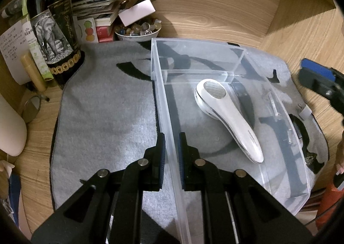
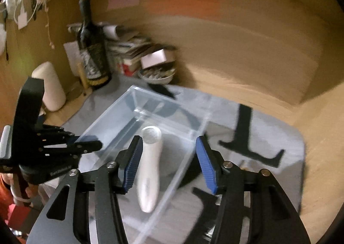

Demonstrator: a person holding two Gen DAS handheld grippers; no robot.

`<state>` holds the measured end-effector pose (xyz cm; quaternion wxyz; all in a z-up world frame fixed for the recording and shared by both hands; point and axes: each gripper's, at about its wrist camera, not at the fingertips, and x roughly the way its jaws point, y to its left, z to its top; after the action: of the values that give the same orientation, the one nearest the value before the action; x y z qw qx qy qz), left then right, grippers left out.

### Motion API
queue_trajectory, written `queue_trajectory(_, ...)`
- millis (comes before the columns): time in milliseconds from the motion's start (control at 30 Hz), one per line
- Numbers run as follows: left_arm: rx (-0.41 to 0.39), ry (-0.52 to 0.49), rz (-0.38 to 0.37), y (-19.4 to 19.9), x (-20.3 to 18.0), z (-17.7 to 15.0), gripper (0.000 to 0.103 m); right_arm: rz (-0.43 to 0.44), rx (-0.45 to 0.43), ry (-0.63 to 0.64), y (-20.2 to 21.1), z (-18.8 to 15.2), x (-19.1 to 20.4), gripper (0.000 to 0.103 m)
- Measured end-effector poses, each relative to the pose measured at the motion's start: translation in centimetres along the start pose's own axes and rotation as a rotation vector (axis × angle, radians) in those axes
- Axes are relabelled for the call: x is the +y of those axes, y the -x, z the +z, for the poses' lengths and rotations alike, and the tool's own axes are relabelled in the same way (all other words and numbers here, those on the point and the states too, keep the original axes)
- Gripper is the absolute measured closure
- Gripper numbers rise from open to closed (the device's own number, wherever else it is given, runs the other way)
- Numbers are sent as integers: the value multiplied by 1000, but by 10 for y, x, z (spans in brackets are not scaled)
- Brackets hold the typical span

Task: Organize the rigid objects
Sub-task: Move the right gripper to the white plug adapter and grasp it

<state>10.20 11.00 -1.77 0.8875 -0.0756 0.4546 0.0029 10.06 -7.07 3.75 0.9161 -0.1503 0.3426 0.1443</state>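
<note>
A clear plastic box stands on a grey mat. Inside it lies a white handheld device with a round mesh head, its handle pointing toward the near right corner. My left gripper is shut on the box's left wall, one pad on each side. In the right wrist view, which is blurred, my right gripper hangs open above the box. The white device lies below and between its blue pads, untouched. The left gripper shows at the left, clamped on the wall.
A dark wine bottle, a stack of papers and small boxes and a bowl of beads crowd the back left corner. A white cylinder stands left of the mat. Wooden walls close off the back and right.
</note>
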Motion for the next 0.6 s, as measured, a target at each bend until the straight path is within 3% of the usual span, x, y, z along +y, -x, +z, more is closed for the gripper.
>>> queue_trajectory(100, 2, 5, 1, -1, 0, 1, 92, -26, -30, -37, 13, -6, -17, 41)
queue_trajectory(300, 10, 5, 8, -3, -1, 3, 92, -111, -69, -111, 36, -23, -57, 39)
queue_trajectory(433, 11, 8, 12, -3, -1, 4, 92, -162, -92, -171, 45, -34, -82, 28)
queue_trajectory(600, 12, 9, 15, -3, -1, 4, 92, -233, -48, -238, 38, -52, -114, 28)
